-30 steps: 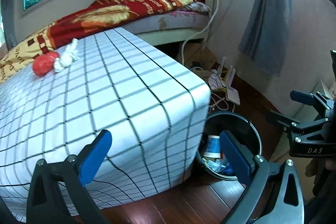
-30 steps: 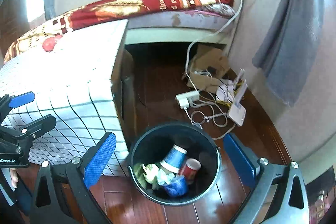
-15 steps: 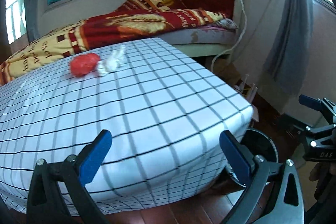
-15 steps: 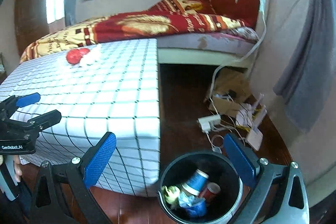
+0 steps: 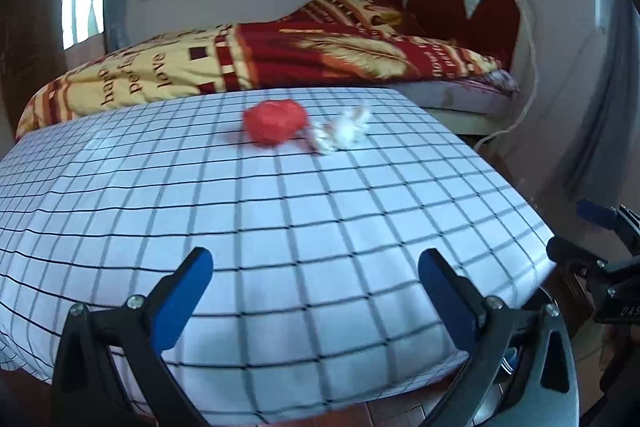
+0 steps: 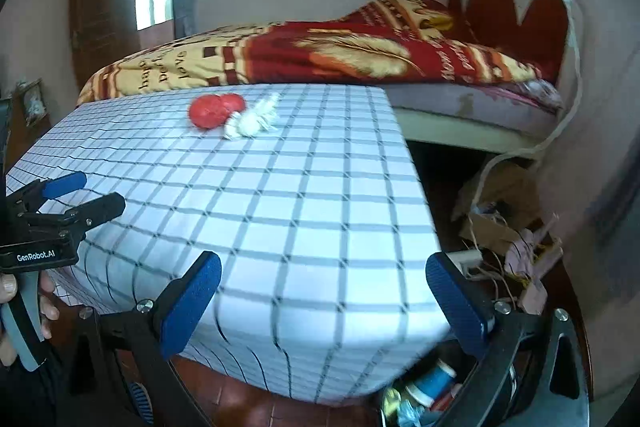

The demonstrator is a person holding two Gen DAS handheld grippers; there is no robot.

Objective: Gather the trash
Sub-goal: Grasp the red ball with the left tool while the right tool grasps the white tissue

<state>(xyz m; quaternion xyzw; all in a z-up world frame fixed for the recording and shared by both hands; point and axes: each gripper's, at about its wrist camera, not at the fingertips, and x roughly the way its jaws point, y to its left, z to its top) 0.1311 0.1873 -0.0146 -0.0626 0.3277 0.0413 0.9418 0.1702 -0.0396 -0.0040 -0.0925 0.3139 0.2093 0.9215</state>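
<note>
Both tongs stand wide apart and hold nothing. In the left wrist view, the left tongs [image 5: 314, 293] fill the bottom of the frame over the near edge of the counter [image 5: 280, 227] with its checked cloth. A red crumpled wad [image 5: 275, 121] lies at upper centre, touching a white crumpled tissue [image 5: 340, 135] on its right. In the right wrist view, the right tongs [image 6: 322, 297] sit at bottom centre, and a trash bin [image 6: 424, 393] holding cups shows at lower right on the floor, beside the counter's corner.
</note>
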